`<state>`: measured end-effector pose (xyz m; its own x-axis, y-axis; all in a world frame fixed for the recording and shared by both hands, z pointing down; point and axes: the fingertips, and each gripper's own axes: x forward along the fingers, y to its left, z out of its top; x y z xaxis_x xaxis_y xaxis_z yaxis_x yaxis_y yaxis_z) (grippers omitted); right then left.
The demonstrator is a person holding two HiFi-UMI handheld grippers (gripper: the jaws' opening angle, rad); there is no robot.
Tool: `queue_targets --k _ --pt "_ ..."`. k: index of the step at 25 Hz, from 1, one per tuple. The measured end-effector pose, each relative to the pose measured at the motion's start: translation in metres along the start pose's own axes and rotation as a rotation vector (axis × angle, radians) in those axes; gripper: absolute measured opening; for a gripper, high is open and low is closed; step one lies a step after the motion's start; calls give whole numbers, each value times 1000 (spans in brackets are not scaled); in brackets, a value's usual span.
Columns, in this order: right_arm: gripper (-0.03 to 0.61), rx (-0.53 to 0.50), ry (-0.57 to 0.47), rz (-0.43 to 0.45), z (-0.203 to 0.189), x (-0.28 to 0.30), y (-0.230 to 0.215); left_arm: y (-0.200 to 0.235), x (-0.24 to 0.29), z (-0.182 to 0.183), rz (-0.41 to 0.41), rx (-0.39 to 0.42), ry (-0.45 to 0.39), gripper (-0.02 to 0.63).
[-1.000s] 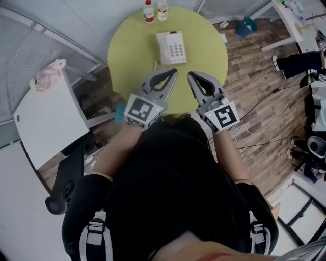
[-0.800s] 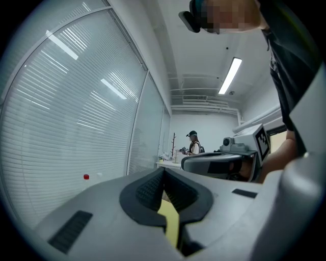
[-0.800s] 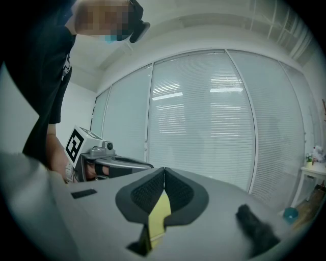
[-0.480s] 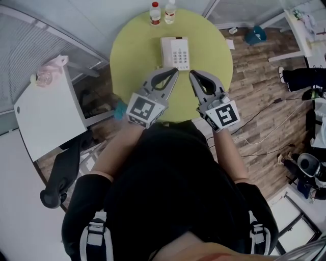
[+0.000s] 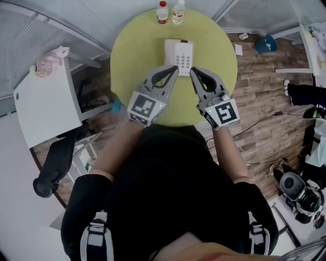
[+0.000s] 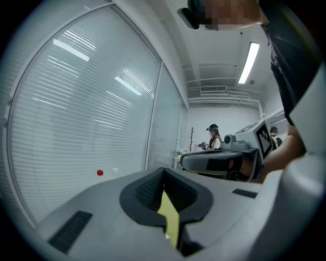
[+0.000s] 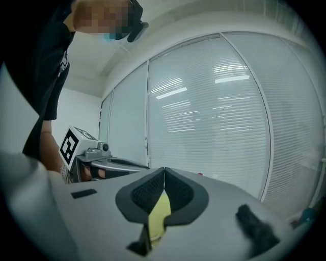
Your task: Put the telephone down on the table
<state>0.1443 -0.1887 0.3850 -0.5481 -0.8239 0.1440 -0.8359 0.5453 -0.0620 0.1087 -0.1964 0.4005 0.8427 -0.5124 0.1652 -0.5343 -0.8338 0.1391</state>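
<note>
No legible text, brand or number. Cubes on the left hand-held gripper [image 5: 175, 68] and right hand-held gripper [image 5: 193, 71] carry square black-and-white code patterns, no characters. Telephone [image 5: 179, 54] keypad and bottle [image 5: 162, 13] label: too small to read.

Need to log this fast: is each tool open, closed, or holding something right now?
Left grey two-jaw tool: closed, holding nothing.
Right grey two-jaw tool: closed, holding nothing.
</note>
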Motion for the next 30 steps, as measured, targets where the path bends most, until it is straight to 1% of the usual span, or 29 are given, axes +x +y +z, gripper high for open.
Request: queue_targets --k 5,12,17,23,30 --pt "18 2 15 29 -14 18 -19 15 21 -14 38 -21 18 12" --pt "18 41 47 49 -39 34 -44 33 47 -38 97 -58 46 12" --pt "18 48 98 60 -72 44 -63 48 63 -62 139 -75 82 12" --pt "18 54 121 64 -94 59 -76 63 78 -90 172 -81 126 12" --pt "18 74 154 67 -123 79 -85 83 93 -126 237 -106 186 14"
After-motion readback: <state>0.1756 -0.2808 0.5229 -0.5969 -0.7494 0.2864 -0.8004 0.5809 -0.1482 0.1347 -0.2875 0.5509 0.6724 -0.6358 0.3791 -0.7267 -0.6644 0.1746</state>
